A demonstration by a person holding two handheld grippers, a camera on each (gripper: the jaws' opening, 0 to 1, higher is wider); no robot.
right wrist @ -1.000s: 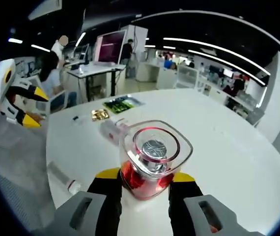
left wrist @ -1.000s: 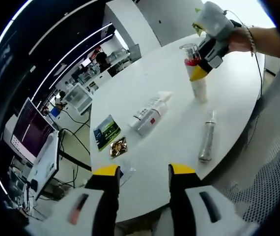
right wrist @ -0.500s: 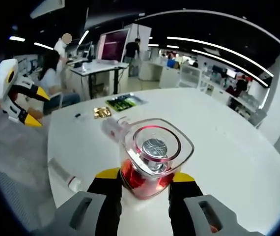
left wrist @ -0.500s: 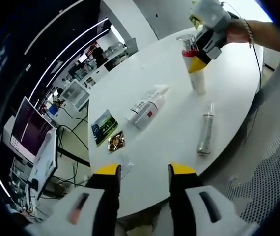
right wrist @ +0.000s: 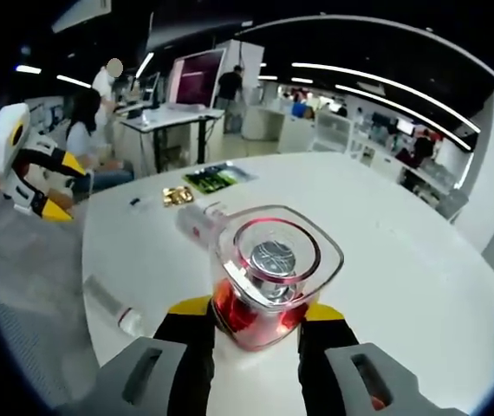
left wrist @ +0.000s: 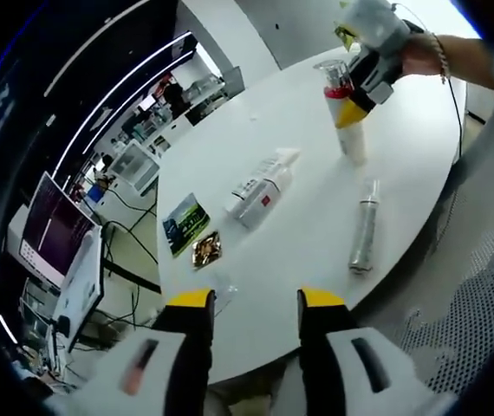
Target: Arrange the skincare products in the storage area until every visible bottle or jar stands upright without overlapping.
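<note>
A white bottle with a clear, red-lined cap [right wrist: 275,264] stands upright at the far side of the round white table [left wrist: 230,139]. My right gripper [right wrist: 256,310] is shut on it just below the cap. The left gripper view shows that bottle [left wrist: 354,146] with its base on the table and the right gripper [left wrist: 351,111] around its neck. A white pump bottle [left wrist: 260,186] lies on its side mid-table. A silver tube [left wrist: 364,236] lies flat near the edge. My left gripper [left wrist: 254,299] hangs open beyond the table's near edge, holding nothing.
A green card [left wrist: 186,224] and a gold sachet [left wrist: 205,249] lie near the table's edge, with a small clear item [left wrist: 221,286] beside them. Desks, monitors and people [right wrist: 87,130] stand beyond the table. The left gripper [right wrist: 30,178] shows at the left of the right gripper view.
Both views shifted slightly with the hands. The right gripper keeps its hold on the upright bottle. Nothing on the table has moved.
</note>
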